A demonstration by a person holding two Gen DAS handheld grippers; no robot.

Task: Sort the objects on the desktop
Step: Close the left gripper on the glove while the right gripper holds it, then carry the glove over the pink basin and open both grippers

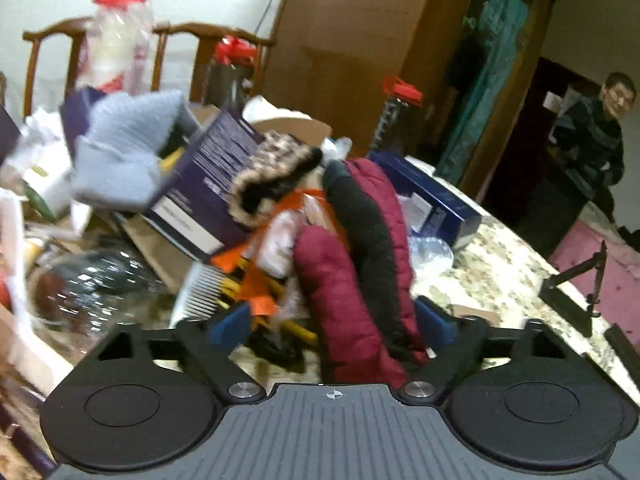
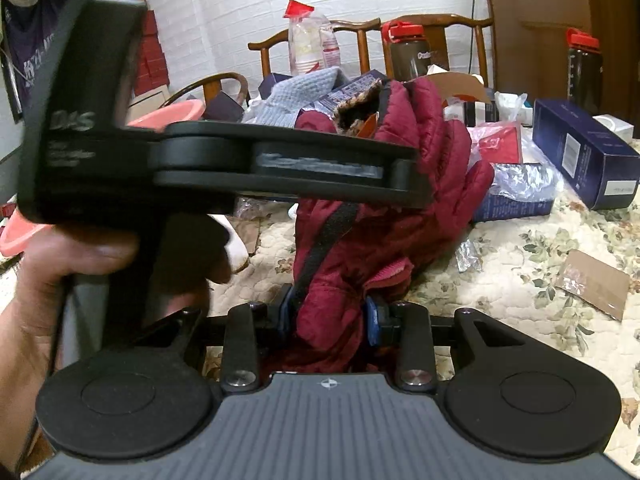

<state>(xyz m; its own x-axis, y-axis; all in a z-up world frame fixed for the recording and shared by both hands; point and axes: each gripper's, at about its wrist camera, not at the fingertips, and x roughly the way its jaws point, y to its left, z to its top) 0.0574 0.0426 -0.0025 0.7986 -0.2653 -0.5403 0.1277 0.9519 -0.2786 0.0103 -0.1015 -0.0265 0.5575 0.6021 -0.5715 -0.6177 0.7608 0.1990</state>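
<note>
Right wrist view: the right gripper (image 2: 329,316) has its blue pads closed tight on the cuff end of a maroon quilted glove (image 2: 376,200), which rises ahead of the fingers above a floral tablecloth (image 2: 532,248). Crossing just in front and to the left, the left gripper (image 2: 416,176) lies sideways against the glove's upper part, gripped by a bare hand (image 2: 60,272). Further ahead right, a navy box (image 2: 580,152) rests on the cloth; beyond, red-capped bottles (image 2: 408,52) stand before wooden chairs (image 2: 440,24).

In the left wrist view, the left gripper's blue pads (image 1: 230,322) stand wide apart with the glove between them; whether they pinch it cannot be told. Past it lie a purple box (image 1: 208,184) and a grey knit cloth (image 1: 128,148).
</note>
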